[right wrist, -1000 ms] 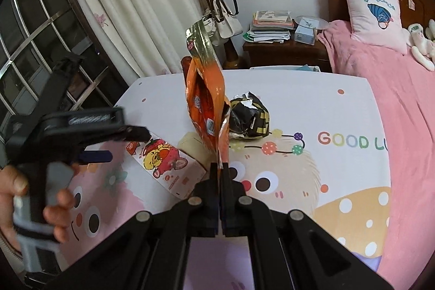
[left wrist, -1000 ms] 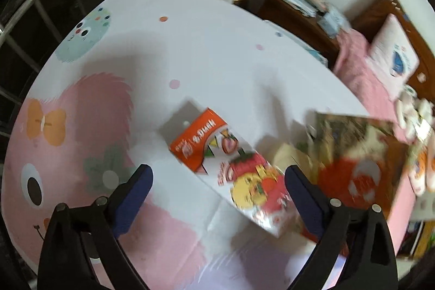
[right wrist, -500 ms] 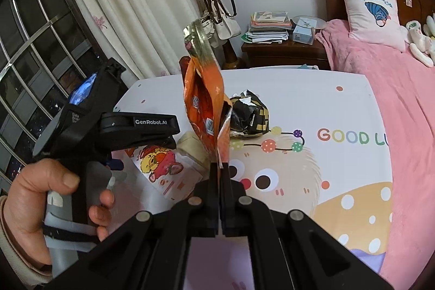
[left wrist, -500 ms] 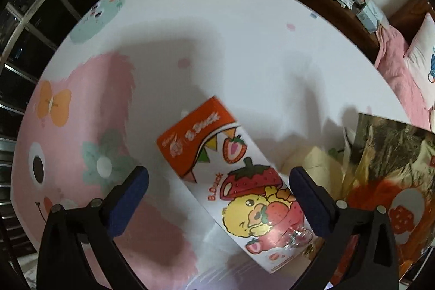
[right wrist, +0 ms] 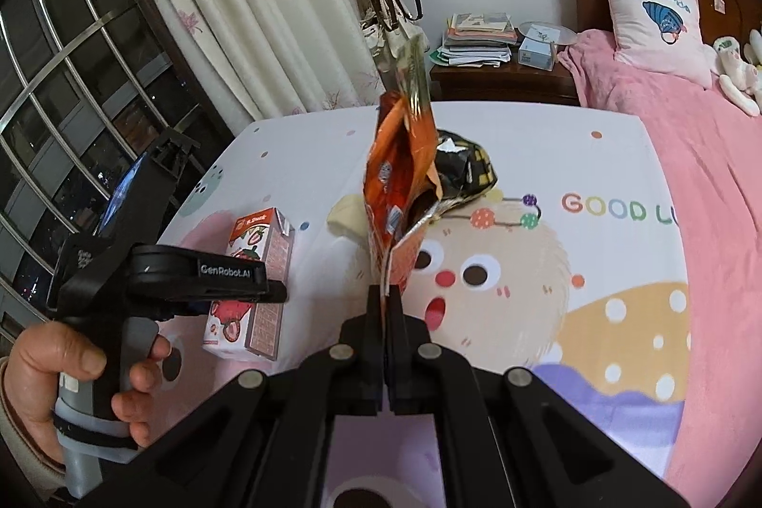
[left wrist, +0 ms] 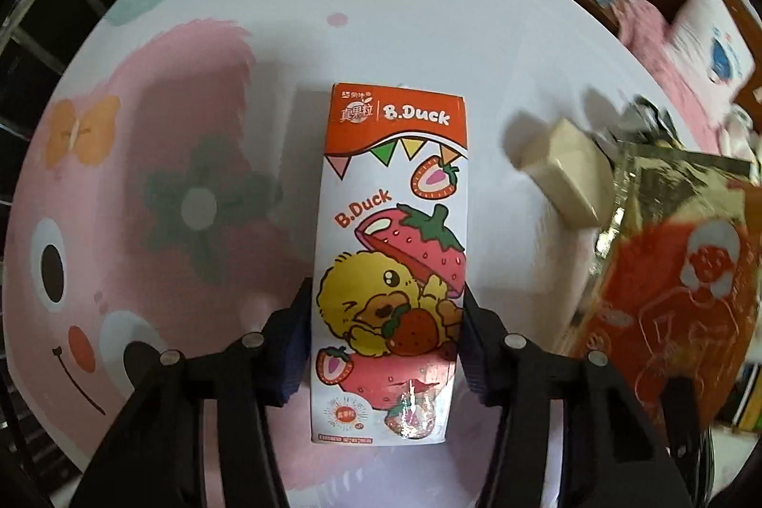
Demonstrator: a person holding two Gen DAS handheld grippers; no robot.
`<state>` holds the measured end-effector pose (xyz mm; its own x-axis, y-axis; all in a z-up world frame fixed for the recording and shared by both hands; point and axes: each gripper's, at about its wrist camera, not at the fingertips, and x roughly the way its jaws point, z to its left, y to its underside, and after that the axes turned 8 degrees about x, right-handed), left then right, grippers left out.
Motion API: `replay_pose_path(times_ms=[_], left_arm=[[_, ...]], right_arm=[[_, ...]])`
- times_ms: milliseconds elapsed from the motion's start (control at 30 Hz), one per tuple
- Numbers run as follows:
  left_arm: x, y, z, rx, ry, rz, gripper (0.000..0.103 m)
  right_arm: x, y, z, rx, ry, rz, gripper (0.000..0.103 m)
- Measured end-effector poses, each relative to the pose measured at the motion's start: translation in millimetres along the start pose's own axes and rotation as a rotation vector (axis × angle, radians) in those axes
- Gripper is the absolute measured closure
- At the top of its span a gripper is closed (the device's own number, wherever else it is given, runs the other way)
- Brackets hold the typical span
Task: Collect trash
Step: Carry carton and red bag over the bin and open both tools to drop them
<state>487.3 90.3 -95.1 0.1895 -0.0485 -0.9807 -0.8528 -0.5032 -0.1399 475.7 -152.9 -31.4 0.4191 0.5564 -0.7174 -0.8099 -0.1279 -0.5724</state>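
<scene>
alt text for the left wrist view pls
The left gripper points down at a B.Duck strawberry drink carton lying on a cartoon-print tablecloth, jaws closing on its sides. To the right lie a beige packet and an orange snack bag.

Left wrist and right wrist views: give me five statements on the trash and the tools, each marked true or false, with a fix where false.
1. The carton lies between the left tool's fingers. True; the jaws are closing on it.
2. The right tool is empty. False; it is shut on the orange bag, held upright.
3. A crumpled black-and-yellow wrapper lies behind the bag. True.
4. The carton stands upright on the table. False; it lies on its side.
5. The carton shows a blue whale. False; it shows a yellow duck with strawberries.
</scene>
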Motion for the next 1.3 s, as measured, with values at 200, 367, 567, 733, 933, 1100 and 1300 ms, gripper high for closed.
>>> replay_pose_path(times_ms=[200,367,567,733,933,1100,1300], left_arm=[[-34.0,35.8,8.8,0.112,0.003,-0.080,0.052],[-71.7,56.5,26.7,0.196,0.034,-0.136,0.052],[-116.8,116.2,60.9,0.319,0.085,-0.186,0.052],[-152.8,186.3,94.9,0.476,0.077,-0.247,0.052],[-166.5,266.4,139.4,0.587,0.091,-0.249,0.052],[-161.5,327.0,169.8,0.633,0.127,-0.218,0.052],[-134.7,387.0,190.6,0.648,0.163,-0.158,0.052]], right_arm=[[-23.4,25.9,18.4,-0.008,0.008,-0.005,0.103],[-55.9,58.3,43.6,0.004,0.020,-0.028,0.103],[-110.0,114.9,90.7,0.042,0.044,-0.077,0.103],[-151.3,179.1,134.1,0.090,0.061,-0.112,0.103],[-182.7,264.5,183.4,0.141,0.071,-0.095,0.103],[-190.2,324.6,209.1,0.145,0.075,-0.008,0.103],[-171.7,384.8,211.7,0.163,0.092,0.129,0.103]])
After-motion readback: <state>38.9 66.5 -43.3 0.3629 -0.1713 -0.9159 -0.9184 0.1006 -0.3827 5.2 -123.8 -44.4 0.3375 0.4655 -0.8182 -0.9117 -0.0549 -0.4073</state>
